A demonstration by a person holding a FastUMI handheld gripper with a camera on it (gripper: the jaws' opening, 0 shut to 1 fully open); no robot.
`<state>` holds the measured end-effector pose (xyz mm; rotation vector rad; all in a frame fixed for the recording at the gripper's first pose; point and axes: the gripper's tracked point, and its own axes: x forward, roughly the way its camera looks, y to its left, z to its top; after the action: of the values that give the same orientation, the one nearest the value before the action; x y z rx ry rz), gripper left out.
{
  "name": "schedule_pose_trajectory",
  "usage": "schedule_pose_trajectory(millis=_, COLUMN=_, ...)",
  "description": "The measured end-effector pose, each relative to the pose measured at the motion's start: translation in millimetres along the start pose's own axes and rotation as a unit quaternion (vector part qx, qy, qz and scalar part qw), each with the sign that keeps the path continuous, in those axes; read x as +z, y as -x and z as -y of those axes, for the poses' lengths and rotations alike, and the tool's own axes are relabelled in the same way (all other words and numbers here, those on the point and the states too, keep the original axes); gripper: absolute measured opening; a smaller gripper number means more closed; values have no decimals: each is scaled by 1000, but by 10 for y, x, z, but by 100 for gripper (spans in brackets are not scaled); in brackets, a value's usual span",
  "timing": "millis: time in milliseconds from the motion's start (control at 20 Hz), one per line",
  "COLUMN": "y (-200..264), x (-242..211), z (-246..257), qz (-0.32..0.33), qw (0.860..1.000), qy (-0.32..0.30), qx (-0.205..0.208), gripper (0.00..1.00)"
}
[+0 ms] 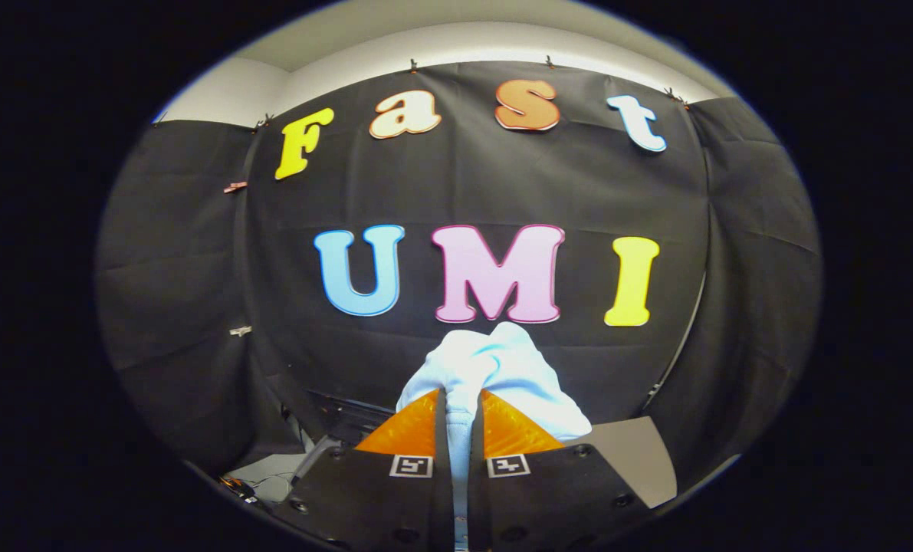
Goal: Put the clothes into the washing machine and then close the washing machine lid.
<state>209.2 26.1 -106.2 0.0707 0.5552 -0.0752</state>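
Observation:
A white cloth garment [494, 368] bulges up between and ahead of my fingertips, pinched in the narrow gap between them. My gripper [460, 402] is shut on it, both fingers [406, 429] pressing its folds, and it is held up in the air facing the black booth wall. The cloth hangs over to the right of the right finger. Below the left finger a dark appliance top [341, 422] peeks out, mostly hidden by the gripper body; I cannot tell whether its lid is up.
A grey flat surface [632, 456] lies low to the right of the fingers. Low on the left, a light surface with cables [268, 479] shows. The black cloth wall [195, 307] stands close ahead and on both sides.

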Motion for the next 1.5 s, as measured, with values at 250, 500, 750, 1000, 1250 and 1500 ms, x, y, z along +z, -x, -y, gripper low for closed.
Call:
schedule_pose_trajectory(millis=250, y=-341, x=-240, z=-767, qz=-22, qw=998, qy=15, qx=64, gripper=11)
schedule_pose_trajectory(millis=500, y=-666, x=-561, z=-1451, qz=-45, qw=991, qy=19, qx=126, gripper=11)
schedule_pose_trajectory(millis=750, y=-1083, x=-1035, z=-1957, qz=-66, qw=982, qy=30, qx=173, gripper=11)
schedule_pose_trajectory(millis=1000, y=-1368, x=-1662, z=-2384, qz=-101, qw=961, qy=52, qx=253, gripper=11)
schedule_pose_trajectory(millis=1250, y=-1534, x=-2340, z=-2431, qz=-151, qw=939, qy=100, qx=294, gripper=11)
schedule_pose_trajectory(millis=1500, y=-1592, x=-2852, z=-2407, qz=-163, qw=916, qy=174, qx=324, gripper=11)
